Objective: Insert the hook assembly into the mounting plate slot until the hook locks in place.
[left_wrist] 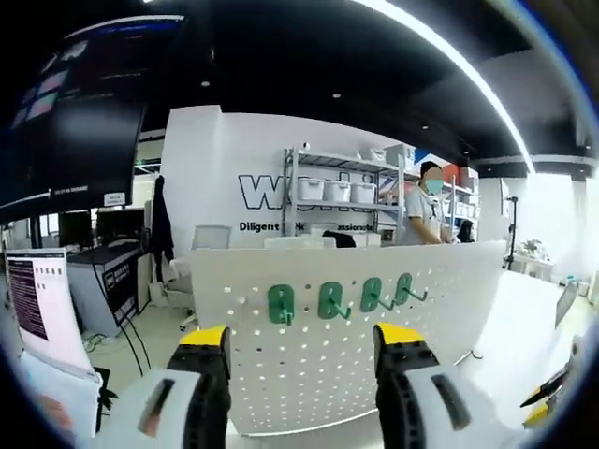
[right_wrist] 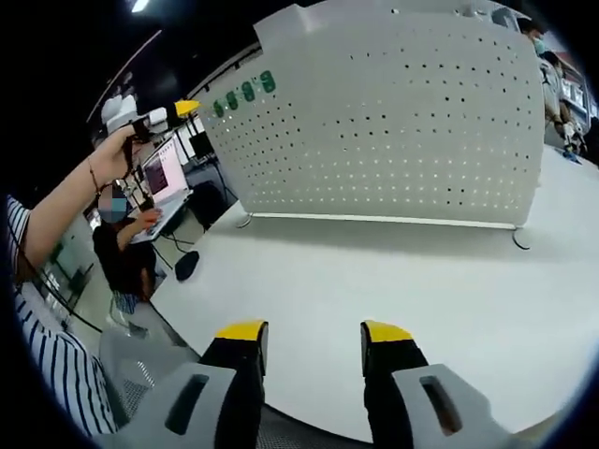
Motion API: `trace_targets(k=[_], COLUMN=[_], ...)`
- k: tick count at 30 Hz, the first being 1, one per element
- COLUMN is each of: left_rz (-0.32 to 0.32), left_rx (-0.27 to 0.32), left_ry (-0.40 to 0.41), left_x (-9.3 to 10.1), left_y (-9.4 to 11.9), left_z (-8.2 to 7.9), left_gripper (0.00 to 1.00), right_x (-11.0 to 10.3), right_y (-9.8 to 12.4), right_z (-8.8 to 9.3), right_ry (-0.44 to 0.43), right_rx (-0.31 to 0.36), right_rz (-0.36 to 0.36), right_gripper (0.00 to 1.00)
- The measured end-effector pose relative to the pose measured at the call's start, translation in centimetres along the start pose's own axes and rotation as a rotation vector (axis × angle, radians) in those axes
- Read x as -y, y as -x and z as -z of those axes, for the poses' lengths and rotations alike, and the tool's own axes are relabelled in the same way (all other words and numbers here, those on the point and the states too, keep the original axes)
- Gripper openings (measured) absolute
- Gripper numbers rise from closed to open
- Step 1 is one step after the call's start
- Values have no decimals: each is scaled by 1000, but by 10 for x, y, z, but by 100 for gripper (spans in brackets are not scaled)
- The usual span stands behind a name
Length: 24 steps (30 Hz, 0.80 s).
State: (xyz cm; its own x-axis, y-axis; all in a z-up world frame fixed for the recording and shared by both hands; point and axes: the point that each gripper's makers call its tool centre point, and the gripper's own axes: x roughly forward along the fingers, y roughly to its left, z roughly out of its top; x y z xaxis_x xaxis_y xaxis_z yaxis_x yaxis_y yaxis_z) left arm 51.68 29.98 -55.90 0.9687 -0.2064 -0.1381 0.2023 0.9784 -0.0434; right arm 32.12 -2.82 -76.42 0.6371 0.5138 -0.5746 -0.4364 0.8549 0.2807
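Though four green hooks (left_wrist: 348,297) already hang in a row on the white pegboard (left_wrist: 356,365), upright on the table (right_wrist: 374,309), no loose hook in either gripper. Left gripper (left_wrist: 304,341) raised near the board, facing the hooks, jaws apart and empty. Right gripper (right_wrist: 304,334) low over bare table, well apart from the board, jaws likewise spread with nothing between. Cannot tell whether every hook is locked. Judged: insertion mostly done, or awaiting a hook not yet picked up.
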Motion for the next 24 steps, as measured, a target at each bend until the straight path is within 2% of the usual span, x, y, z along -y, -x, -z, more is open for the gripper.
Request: trace_targets(k=[4, 11, 19, 24], left_rz=[28, 63, 101, 101], left_rx=[-34, -66, -146, -172], left_ry=[-5, 44, 88, 142], left_x=[10, 27, 42, 47], left_y=[13, 34, 63, 80], left_z=[8, 24, 62, 82], left_gripper=[76, 83, 90, 89], right_x=[0, -3, -3, -1], right_y=[1, 2, 6, 7], right_z=[-4, -11, -16, -21], right_ry=[7, 38, 63, 81], right_rx=[11, 27, 42, 59], right_rz=[2, 4, 17, 34], right_gripper=[37, 38, 42, 47])
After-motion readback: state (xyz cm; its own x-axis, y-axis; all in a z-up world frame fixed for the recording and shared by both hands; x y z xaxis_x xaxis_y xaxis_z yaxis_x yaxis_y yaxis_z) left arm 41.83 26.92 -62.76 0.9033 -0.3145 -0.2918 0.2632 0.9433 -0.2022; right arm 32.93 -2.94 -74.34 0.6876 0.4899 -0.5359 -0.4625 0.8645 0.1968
